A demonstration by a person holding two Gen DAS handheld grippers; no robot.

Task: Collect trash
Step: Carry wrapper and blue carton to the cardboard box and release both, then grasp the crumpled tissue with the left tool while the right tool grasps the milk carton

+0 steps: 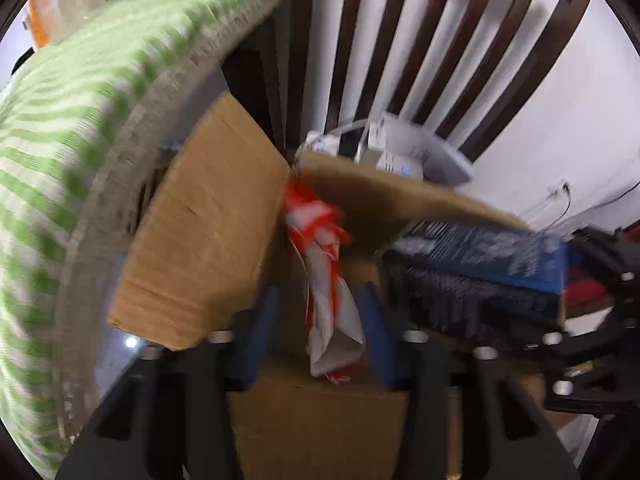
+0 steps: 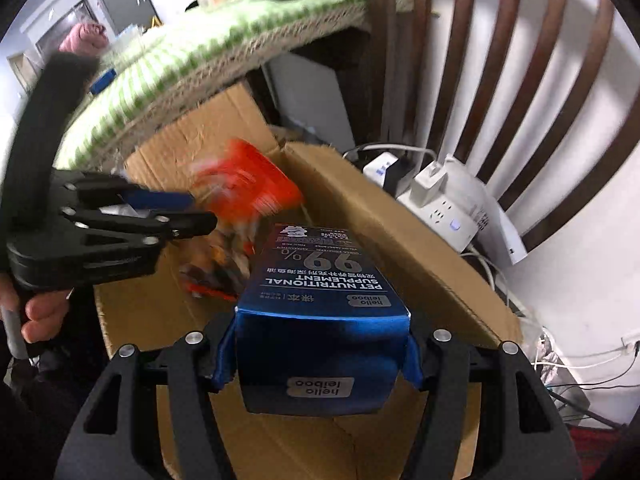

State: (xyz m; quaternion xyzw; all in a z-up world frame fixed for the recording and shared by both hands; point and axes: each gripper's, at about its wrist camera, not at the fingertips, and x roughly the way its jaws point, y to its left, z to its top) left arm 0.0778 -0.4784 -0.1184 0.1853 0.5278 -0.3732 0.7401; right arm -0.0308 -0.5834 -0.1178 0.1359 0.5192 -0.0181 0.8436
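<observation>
A crumpled red-and-white wrapper (image 1: 330, 280) hangs between the blue pads (image 1: 260, 320) of my left gripper (image 1: 320, 312), which is open with a gap on both sides of the wrapper. It is over an open cardboard box (image 1: 200, 240). In the right wrist view the wrapper (image 2: 244, 184) is a red blur just past the left gripper (image 2: 192, 212), above the cardboard box (image 2: 400, 240). My right gripper (image 2: 320, 356) is shut on a blue pet-supplement carton (image 2: 320, 292), held over the same box. That carton (image 1: 480, 264) also shows in the left wrist view.
A green striped cloth (image 1: 80, 140) covers a surface right beside the box. Dark wooden chair slats (image 2: 500, 60) stand behind it against a white wall. White power strips (image 2: 436, 204) with cables lie behind the box. A hand (image 2: 40, 316) holds the left gripper's handle.
</observation>
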